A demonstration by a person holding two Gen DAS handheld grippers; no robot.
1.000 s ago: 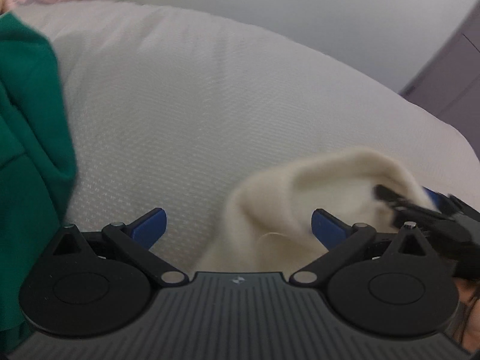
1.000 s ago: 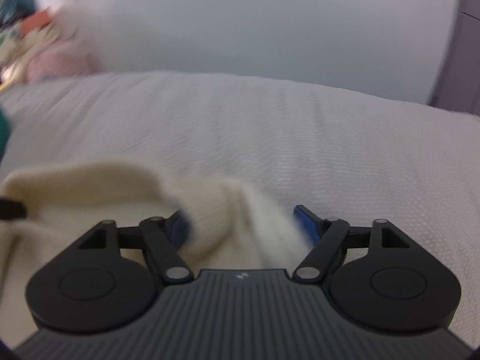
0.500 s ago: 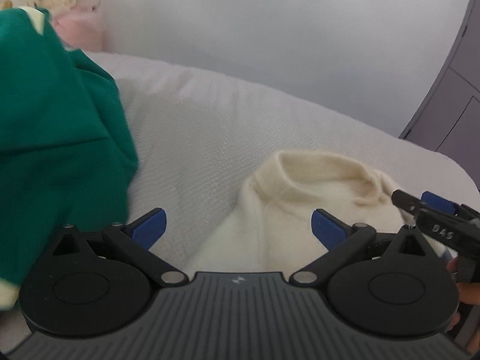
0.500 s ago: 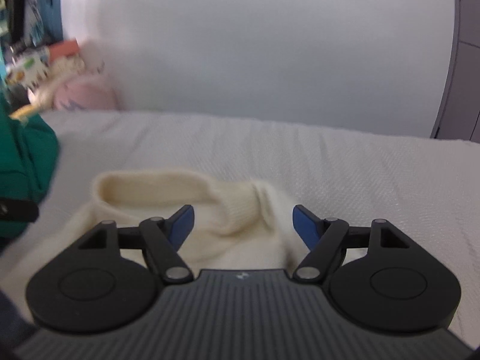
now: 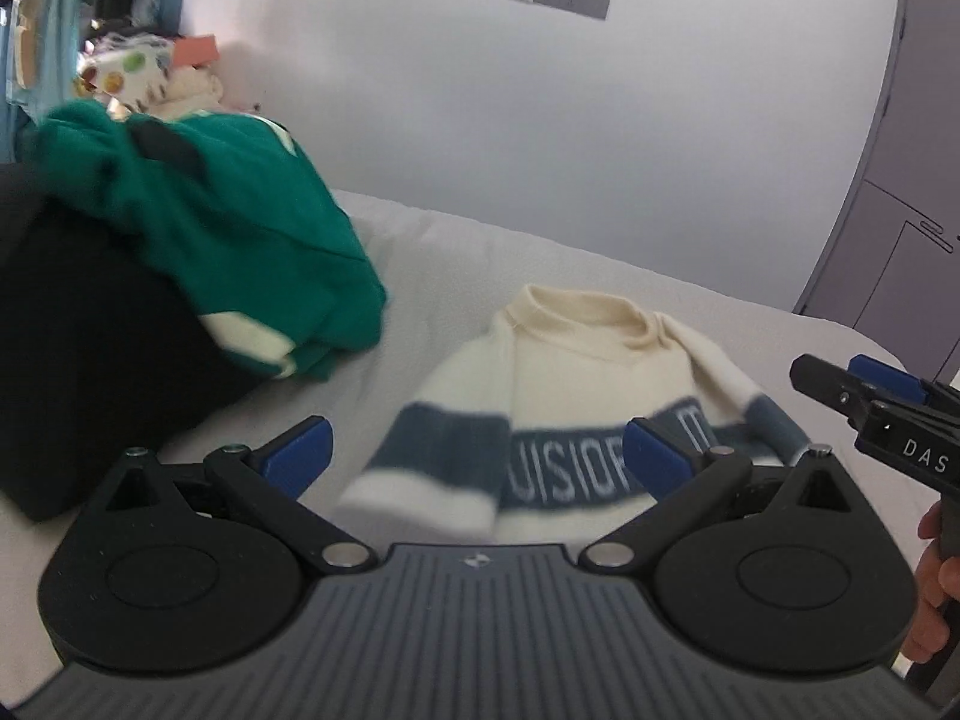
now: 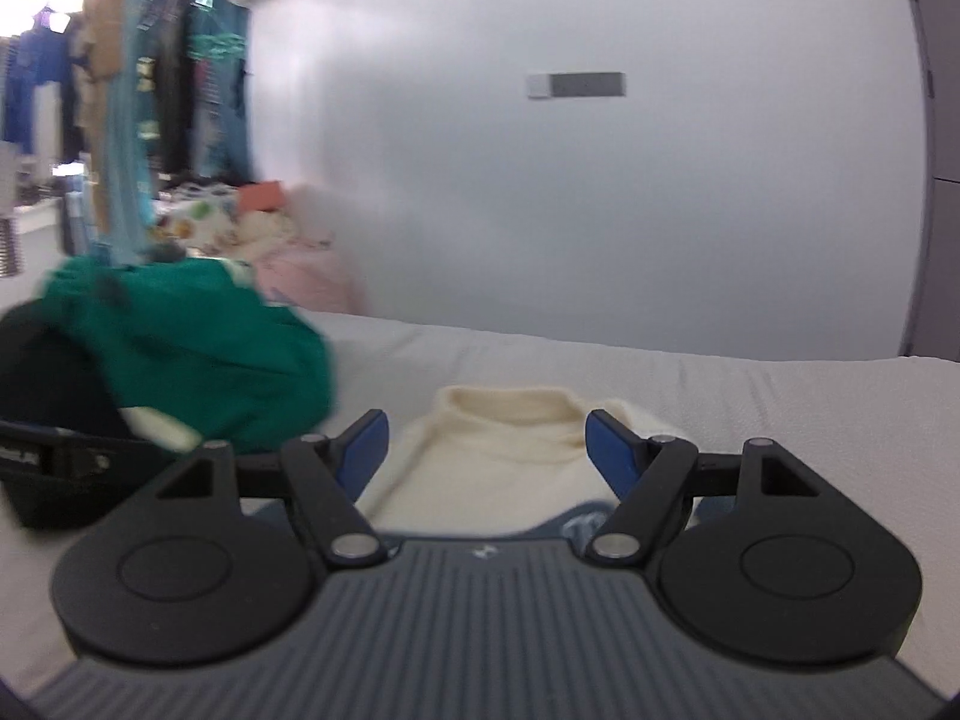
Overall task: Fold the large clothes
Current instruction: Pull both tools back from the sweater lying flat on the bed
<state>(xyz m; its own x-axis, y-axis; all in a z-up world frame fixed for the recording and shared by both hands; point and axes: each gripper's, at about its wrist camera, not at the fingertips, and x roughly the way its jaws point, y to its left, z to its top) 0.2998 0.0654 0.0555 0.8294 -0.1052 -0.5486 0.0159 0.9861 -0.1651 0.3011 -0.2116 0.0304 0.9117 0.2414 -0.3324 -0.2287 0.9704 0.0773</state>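
A cream sweater (image 5: 576, 360) with a dark blue lettered band lies spread on the white bed (image 5: 660, 294), collar toward the wall. Its sleeves are folded in over the body. My left gripper (image 5: 477, 450) hangs open above the sweater's near part, nothing between its blue pads. My right gripper (image 6: 486, 438) is open too, held above the sweater (image 6: 498, 450) near the collar and touching nothing. The right gripper's fingers (image 5: 864, 390) show at the right edge of the left wrist view, with a hand (image 5: 936, 576) below.
A heap of green clothing (image 5: 210, 228) rests on a black garment (image 5: 90, 354) at the left of the bed. More clothes (image 6: 156, 90) hang on a rack at the far left. A grey door (image 5: 900, 210) stands at the right.
Both grippers have pulled back and risen away from the sweater. The whole sweater with its blue band has come into view, as have the green heap and the room behind.
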